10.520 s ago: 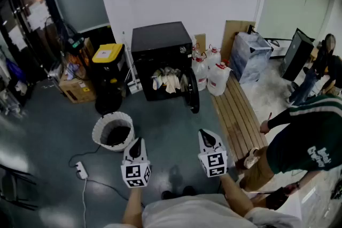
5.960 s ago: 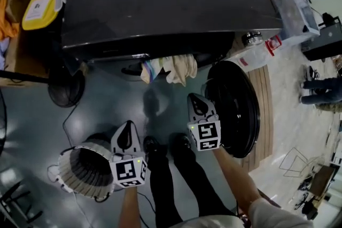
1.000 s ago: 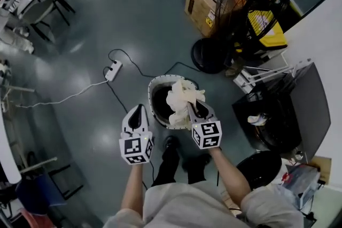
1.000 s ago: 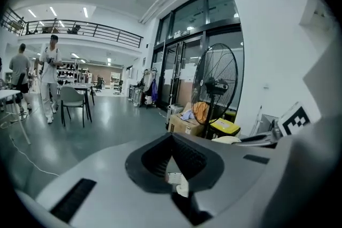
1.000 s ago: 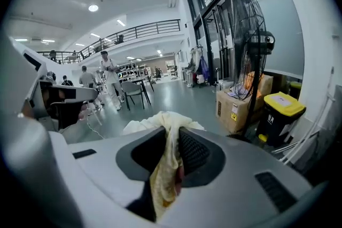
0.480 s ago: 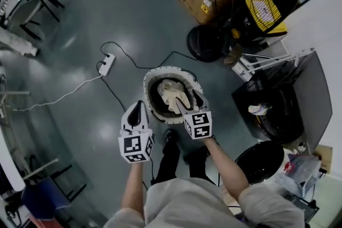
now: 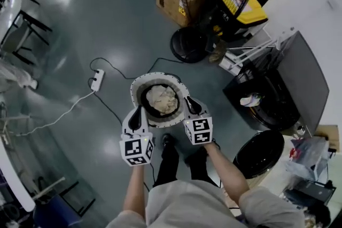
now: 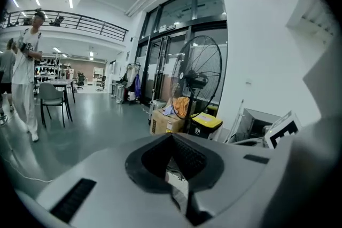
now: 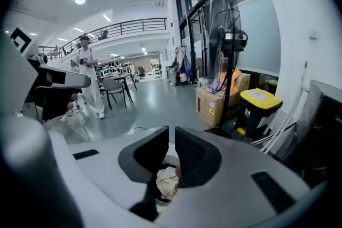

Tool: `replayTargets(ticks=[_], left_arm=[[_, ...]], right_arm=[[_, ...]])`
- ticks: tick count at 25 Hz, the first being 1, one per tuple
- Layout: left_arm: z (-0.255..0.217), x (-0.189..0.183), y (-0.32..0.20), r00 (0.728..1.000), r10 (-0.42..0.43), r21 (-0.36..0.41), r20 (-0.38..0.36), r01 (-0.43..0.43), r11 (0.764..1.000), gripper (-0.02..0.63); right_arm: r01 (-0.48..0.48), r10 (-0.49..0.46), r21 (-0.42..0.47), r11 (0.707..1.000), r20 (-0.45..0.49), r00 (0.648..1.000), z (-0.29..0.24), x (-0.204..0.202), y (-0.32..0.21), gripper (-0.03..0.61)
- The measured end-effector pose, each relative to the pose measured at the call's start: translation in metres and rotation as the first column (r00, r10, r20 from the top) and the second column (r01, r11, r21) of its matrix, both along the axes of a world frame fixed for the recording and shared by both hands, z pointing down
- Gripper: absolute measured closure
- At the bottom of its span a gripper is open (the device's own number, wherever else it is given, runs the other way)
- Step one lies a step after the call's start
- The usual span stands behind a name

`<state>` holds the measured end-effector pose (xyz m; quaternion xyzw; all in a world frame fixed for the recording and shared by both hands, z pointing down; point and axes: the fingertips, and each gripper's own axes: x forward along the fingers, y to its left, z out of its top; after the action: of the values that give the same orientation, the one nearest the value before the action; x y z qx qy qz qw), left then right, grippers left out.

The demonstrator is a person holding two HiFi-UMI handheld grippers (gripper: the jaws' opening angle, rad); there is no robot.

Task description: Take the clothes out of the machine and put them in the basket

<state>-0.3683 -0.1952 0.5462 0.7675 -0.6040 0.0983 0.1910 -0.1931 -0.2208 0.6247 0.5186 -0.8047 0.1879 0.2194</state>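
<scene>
Right tool [image 7: 188, 103] just closing, empty (clothes [image 7: 162, 99] in basket [image 7: 138, 83]); left tool [image 7: 136, 113] closed, empty.

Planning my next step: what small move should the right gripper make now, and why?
Probably swing the right gripper toward the machine: its jaws have just closed with nothing between them, the cloth lies in the basket, and another piece hangs at the machine's opening.

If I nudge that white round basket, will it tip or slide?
The white round basket probably slides rather than tips: it looks wide and sits on a glossy floor. It is likely light too, holding only one crumpled cream cloth, which looks floppy.
</scene>
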Motion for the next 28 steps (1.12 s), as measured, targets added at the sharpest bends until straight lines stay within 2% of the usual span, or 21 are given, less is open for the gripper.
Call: replayTargets(ticks=[3, 8, 13, 16, 20, 25, 28], left_arm=[[-0.007, 0.04, 0.002, 0.999, 0.052, 0.013, 0.01, -0.052, 0.999, 0.597], [-0.023, 0.122, 0.01, 0.988, 0.156, 0.027, 0.015, -0.156, 0.987, 0.595], [-0.025, 0.223, 0.028, 0.962, 0.27, 0.042, 0.022, -0.271, 0.962, 0.595], [-0.027, 0.289, 0.039, 0.932, 0.361, 0.053, 0.037, -0.362, 0.93, 0.595], [-0.032, 0.372, 0.059, 0.879, 0.473, 0.062, 0.053, -0.476, 0.877, 0.595], [-0.026, 0.466, 0.085, 0.82, 0.568, 0.06, 0.066, -0.571, 0.819, 0.595], [-0.018, 0.513, 0.1, 0.771, 0.631, 0.064, 0.085, -0.637, 0.769, 0.595]], right_arm=[[-0.058, 0.058, 0.019, 0.998, 0.002, 0.998, -0.012, 0.043, 0.01, 0.544], [-0.18, 0.18, 0.035, 0.983, 0.007, 0.984, -0.028, 0.135, 0.041, 0.554], [-0.319, 0.319, 0.039, 0.947, 0.01, 0.948, -0.03, 0.248, 0.084, 0.554], [-0.415, 0.415, 0.052, 0.908, 0.012, 0.91, -0.031, 0.32, 0.117, 0.554], [-0.538, 0.538, 0.051, 0.841, 0.018, 0.843, -0.033, 0.405, 0.169, 0.554], [-0.626, 0.625, 0.055, 0.778, 0.028, 0.78, -0.028, 0.488, 0.219, 0.554], [-0.676, 0.675, 0.052, 0.735, 0.034, 0.737, -0.018, 0.526, 0.245, 0.554]])
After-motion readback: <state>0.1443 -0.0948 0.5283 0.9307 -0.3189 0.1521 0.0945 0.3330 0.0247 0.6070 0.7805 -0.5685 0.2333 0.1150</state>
